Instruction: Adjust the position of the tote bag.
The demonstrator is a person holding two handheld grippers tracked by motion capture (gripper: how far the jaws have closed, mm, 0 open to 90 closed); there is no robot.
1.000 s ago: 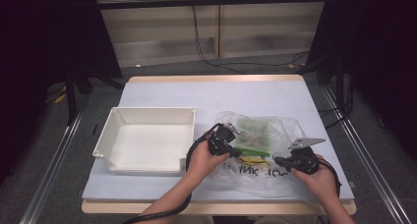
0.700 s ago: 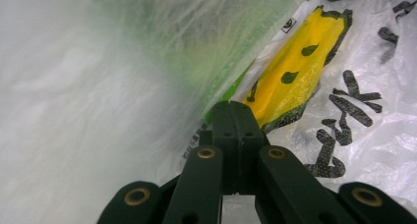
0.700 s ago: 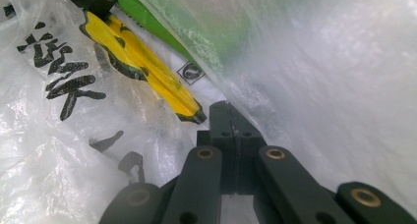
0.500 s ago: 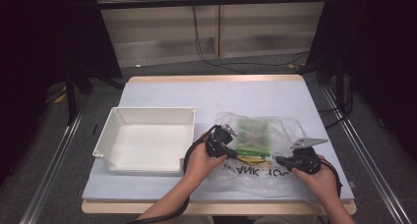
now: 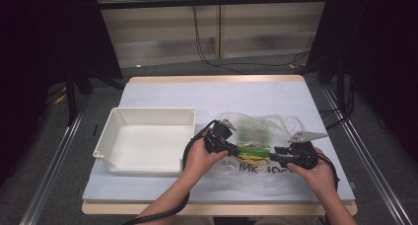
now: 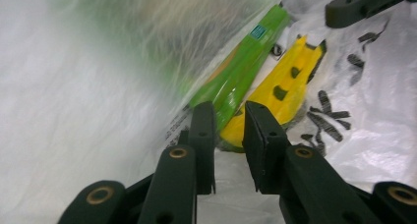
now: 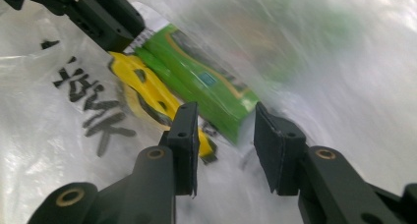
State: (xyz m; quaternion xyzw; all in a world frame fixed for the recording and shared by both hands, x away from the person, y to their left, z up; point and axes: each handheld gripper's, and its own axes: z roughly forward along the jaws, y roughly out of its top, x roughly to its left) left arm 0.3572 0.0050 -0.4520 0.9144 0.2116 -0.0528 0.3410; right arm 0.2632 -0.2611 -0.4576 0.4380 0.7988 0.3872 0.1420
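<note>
A clear plastic bag [image 5: 266,178] with black print lies on the table's front right. Inside it are a green packet [image 5: 254,150] and a flat yellow piece [image 5: 261,159]. My left gripper [image 5: 232,149] is at the packet's left end and my right gripper [image 5: 276,152] at its right end. Both have just been opening their jaws. In the left gripper view the left gripper [image 6: 228,113] stands slightly apart over the bag film, pointing at the green packet [image 6: 246,62] and the yellow piece [image 6: 285,91]. The right gripper [image 7: 226,121] is open wider, and the green packet's [image 7: 206,86] corner shows in the gap behind the film.
A white rectangular tray [image 5: 153,111] stands left of the bag, close to my left hand. The pale table top [image 5: 207,94] stretches behind both. Dark floor, rails and cables surround the table.
Both hands have kept their places at the bag. The bag's upper film over the packet now looks blurred with motion.
</note>
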